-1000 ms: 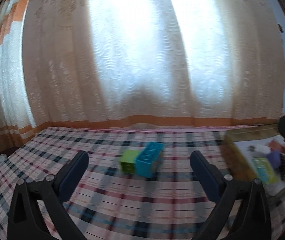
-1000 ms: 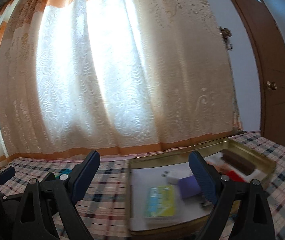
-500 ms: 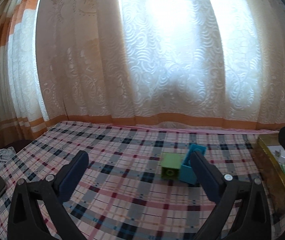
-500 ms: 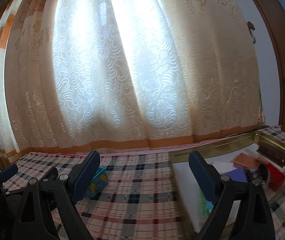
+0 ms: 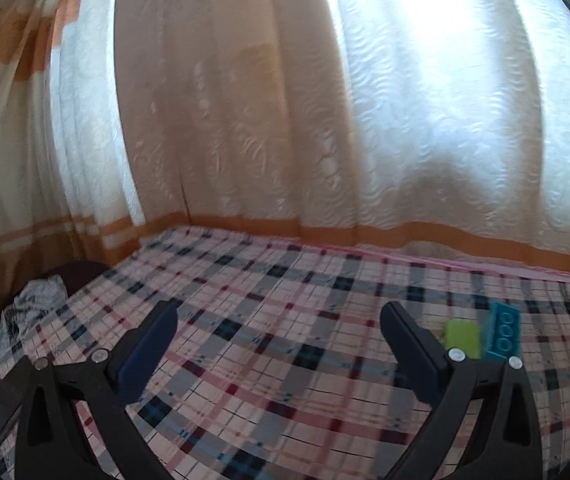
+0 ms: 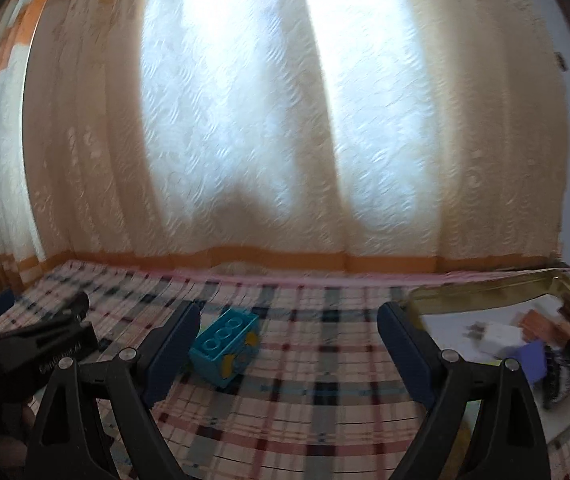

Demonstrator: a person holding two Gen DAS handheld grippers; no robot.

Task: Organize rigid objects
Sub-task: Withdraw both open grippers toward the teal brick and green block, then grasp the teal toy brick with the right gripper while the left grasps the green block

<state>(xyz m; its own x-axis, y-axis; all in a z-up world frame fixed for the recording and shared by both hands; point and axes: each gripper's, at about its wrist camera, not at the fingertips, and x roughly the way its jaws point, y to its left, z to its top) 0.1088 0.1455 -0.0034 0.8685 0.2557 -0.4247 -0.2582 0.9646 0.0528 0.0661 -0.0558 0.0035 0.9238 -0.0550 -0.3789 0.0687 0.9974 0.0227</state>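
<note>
Both views have been swung leftward from the gold tray (image 6: 485, 286) toward the blue brick (image 6: 225, 344), with the left gripper (image 5: 277, 344) and right gripper (image 6: 289, 340) held wide and empty, so a pickup seems next

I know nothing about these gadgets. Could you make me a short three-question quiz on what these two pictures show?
1. True or false: the right gripper has its dark blue jaws closed on the blue studded plastic brick.
2. Which lies right beside the blue brick in the left view? A) a small green plastic block B) a red ball C) a spoon
3. Fill in: the white charger plug lies in the gold-rimmed metal ____ on the checked tablecloth.

Key: 1 false, both it and the left gripper are open and empty; 2 A; 3 tray.
</note>
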